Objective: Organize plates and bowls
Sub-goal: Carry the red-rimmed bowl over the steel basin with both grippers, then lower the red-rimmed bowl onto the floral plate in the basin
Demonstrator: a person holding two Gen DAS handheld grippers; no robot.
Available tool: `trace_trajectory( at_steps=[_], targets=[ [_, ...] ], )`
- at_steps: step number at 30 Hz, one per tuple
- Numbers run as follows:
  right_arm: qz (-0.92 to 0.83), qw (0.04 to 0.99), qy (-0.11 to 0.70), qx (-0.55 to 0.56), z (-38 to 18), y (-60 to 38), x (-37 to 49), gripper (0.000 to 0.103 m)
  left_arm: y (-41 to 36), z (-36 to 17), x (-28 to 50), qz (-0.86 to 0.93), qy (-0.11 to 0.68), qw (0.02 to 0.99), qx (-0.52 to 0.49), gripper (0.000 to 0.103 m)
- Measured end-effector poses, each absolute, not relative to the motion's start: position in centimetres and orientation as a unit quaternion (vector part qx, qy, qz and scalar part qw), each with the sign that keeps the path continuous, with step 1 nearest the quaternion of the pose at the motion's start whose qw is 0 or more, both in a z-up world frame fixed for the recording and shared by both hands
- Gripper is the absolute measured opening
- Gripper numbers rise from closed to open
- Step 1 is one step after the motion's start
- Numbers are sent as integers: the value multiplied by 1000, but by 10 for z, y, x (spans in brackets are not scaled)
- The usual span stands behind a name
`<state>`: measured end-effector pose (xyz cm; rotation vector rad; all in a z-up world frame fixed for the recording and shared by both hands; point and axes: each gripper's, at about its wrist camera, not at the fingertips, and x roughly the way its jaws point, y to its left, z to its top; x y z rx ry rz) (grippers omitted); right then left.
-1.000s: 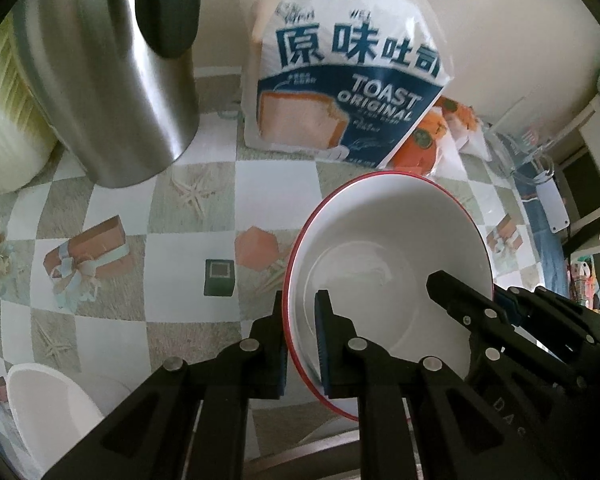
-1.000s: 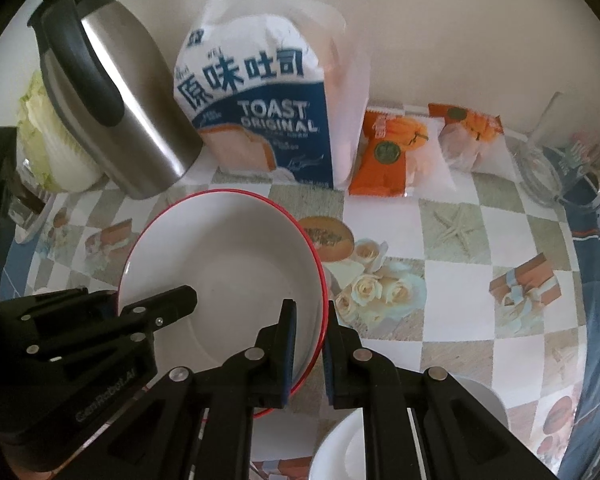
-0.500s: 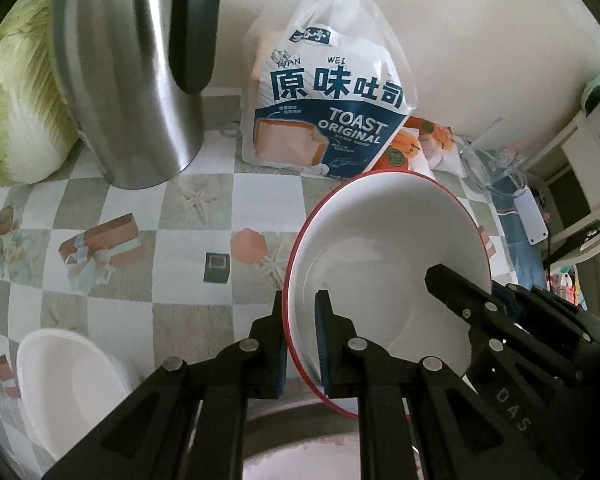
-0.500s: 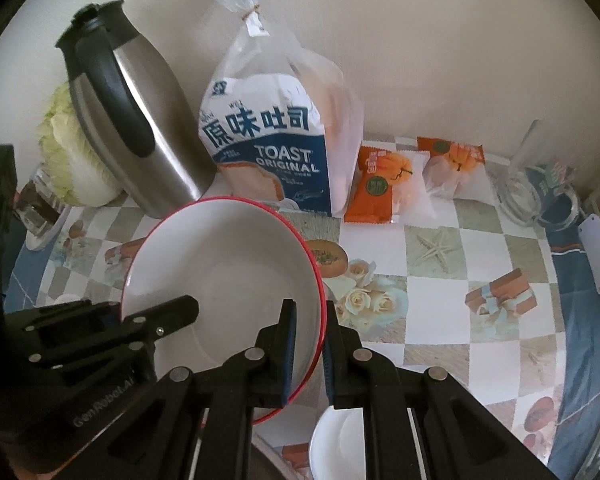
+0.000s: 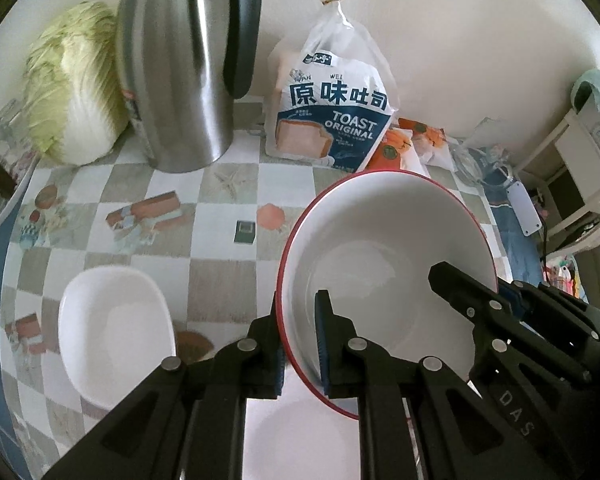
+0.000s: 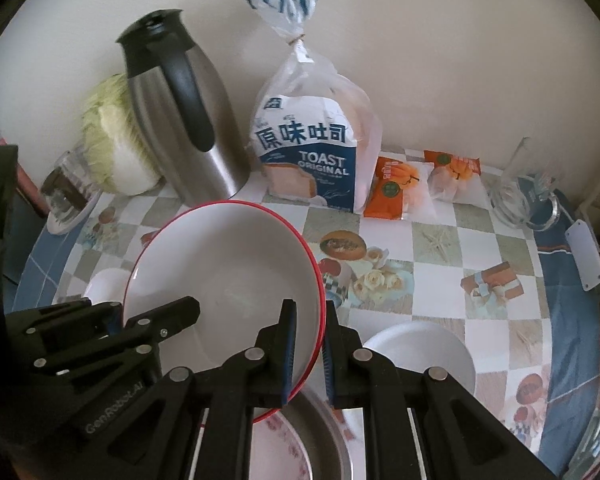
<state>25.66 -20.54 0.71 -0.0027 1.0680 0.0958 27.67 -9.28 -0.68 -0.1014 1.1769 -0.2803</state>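
Fingers of left gripper point(image 5: 299, 336) and right gripper point(image 6: 308, 350) clamp opposite rims of the red-rimmed white ceramic bowl point(image 5: 384, 256), now raised higher off the checked tablecloth point(image 5: 216, 264) than before; lift underway, placement pending.

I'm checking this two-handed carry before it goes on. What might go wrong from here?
Both the left gripper and the right gripper pinch only the thin rim of the red-rimmed bowl, on opposite sides. If the hands drift apart or twist, the rim may slip out. The bowl hangs above a metal basin and a patterned plate, so a drop could chip them.
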Motion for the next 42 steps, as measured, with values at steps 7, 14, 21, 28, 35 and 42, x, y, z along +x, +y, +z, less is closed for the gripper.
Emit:
trace_trajectory(
  at_steps=[7, 14, 21, 28, 35, 42],
  targets=[
    [50, 857, 512, -11, 10, -192, 229, 13, -82, -7, 246, -124, 556, 821, -47, 13],
    [58, 852, 521, -7, 1, -181, 202, 13, -68, -13, 218, -113, 563, 817, -52, 13],
    [67, 846, 528, -1, -11, -167, 178, 13, -49, -24, 194, -106, 571, 811, -71, 13],
    [69, 845, 530, 12, -18, -161, 159, 13, -38, -30, 177, -104, 573, 808, -86, 14],
    [60, 843, 534, 22, -25, -159, 148, 13, -33, -37, 170, -109, 580, 802, -96, 14],
    [50, 843, 535, 42, -28, -162, 141, 13, -33, -40, 167, -117, 583, 798, -95, 14]
  ],
)
